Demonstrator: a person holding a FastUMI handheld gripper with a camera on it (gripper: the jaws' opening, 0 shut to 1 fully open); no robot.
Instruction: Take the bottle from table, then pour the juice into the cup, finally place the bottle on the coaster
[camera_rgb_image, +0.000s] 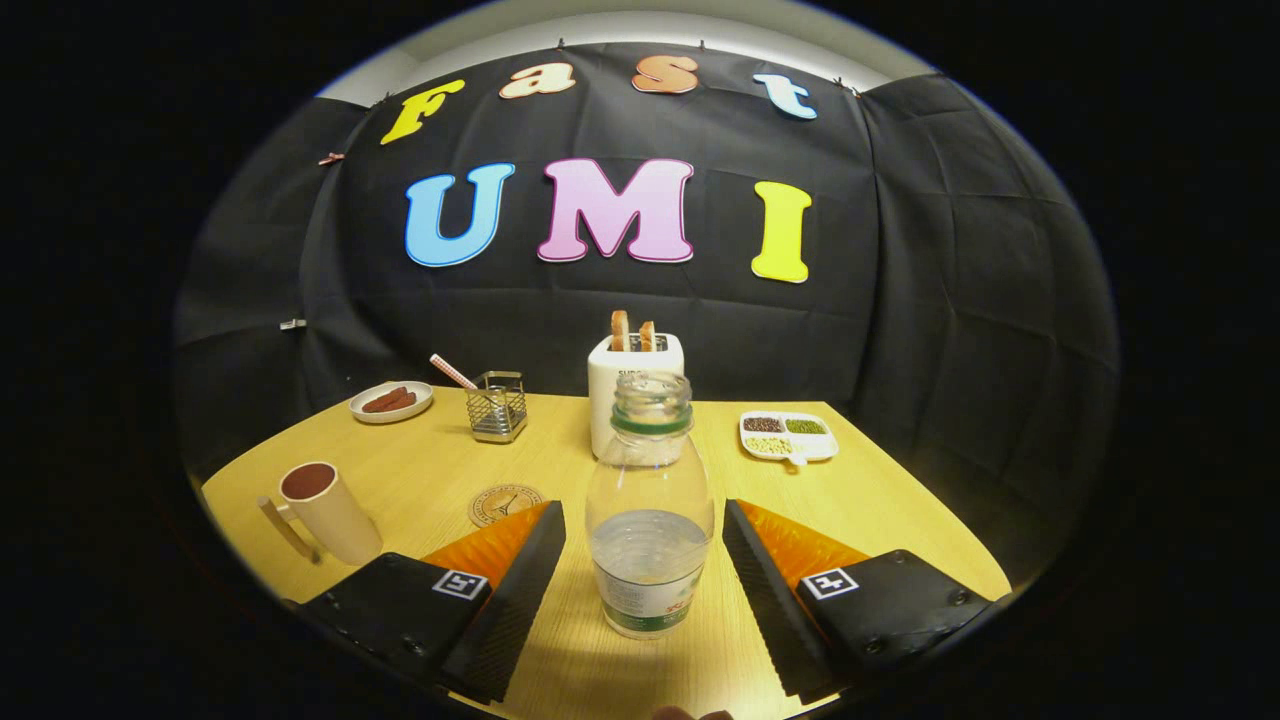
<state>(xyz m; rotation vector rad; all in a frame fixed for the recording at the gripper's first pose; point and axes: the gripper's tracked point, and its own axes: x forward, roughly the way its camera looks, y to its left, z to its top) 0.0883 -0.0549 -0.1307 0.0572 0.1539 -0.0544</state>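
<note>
Even, fairly bright overhead light on the table (420, 470); the cloth wall behind reads dim. A pale glare patch lies on the table's near edge, between the spread, empty fingers of the gripper (645, 560). The clear bottle (650, 505) carries small highlights and casts a soft shadow. Strong fisheye bending curves the table's edges and far corners. Focus is sharp centrally, softer toward the periphery.

We see the gripper (644, 555) open, fingers either side of the bottle (649, 510), not touching it. Bottle upright, no cap, approx. mid table (560, 470). Cup (325, 510) by left edge; coaster (505, 503) btwn cup and bottle. Toaster (634, 385) behind the bottle.
</note>
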